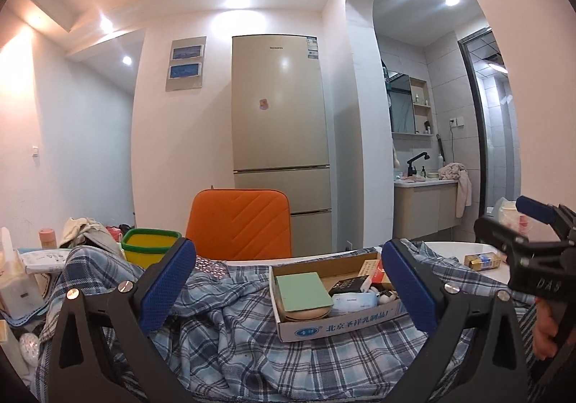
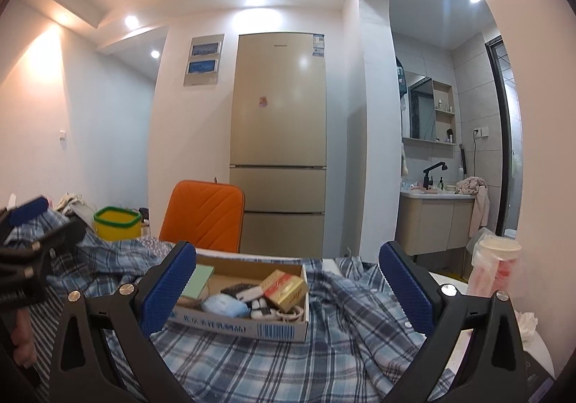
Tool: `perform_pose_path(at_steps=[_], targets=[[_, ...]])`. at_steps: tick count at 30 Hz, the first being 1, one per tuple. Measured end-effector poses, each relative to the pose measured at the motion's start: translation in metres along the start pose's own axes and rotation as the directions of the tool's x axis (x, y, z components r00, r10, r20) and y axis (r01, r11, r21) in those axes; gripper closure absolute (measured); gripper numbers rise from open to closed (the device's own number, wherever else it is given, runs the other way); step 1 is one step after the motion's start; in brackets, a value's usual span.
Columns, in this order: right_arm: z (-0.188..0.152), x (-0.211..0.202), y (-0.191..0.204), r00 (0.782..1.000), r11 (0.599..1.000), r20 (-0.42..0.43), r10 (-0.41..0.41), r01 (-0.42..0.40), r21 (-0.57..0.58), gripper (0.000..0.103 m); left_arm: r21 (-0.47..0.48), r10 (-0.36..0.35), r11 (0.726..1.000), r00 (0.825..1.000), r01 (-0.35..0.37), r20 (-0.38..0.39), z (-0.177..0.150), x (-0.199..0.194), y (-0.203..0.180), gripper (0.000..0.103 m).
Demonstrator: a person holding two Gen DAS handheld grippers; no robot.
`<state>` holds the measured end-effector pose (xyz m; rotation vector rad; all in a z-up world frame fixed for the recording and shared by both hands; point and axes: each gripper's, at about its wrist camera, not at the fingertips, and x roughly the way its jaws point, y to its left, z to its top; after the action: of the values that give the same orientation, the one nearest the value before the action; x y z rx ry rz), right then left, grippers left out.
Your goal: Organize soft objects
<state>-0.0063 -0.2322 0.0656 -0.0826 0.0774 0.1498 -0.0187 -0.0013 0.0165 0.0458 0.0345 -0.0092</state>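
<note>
A blue and white plaid shirt (image 1: 252,349) lies crumpled across the table, and it also shows in the right wrist view (image 2: 342,324). My left gripper (image 1: 288,289) is open just above the shirt, its blue pads wide apart and empty. My right gripper (image 2: 288,289) is open too, low over the shirt, empty. The right gripper also shows at the right edge of the left wrist view (image 1: 532,241). The left gripper shows at the left edge of the right wrist view (image 2: 32,234).
A shallow cardboard box (image 1: 345,324) of small items sits on the shirt, also in the right wrist view (image 2: 252,325). A yellow tub with green rim (image 1: 149,244), an orange chair (image 1: 239,223), a cup in a bag (image 2: 496,266) and left-side clutter (image 1: 21,280) surround it.
</note>
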Motion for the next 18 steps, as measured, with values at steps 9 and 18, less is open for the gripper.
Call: perform_pose_path(at_steps=[9,18], targets=[[-0.002,0.0008,-0.002,1.0,1.0,0.002,0.015,-0.015,0.019,0.0,-0.007,-0.01,1.0,1.0,0.01,-0.025,-0.0036,0.002,0.0016,0.0],[-0.0031,0.0017,-0.0028,1.0,1.0,0.004,0.014,-0.014,0.014,0.0,-0.018,-0.016,1.0,1.0,0.016,-0.019,-0.0028,-0.0012,0.0036,0.0]])
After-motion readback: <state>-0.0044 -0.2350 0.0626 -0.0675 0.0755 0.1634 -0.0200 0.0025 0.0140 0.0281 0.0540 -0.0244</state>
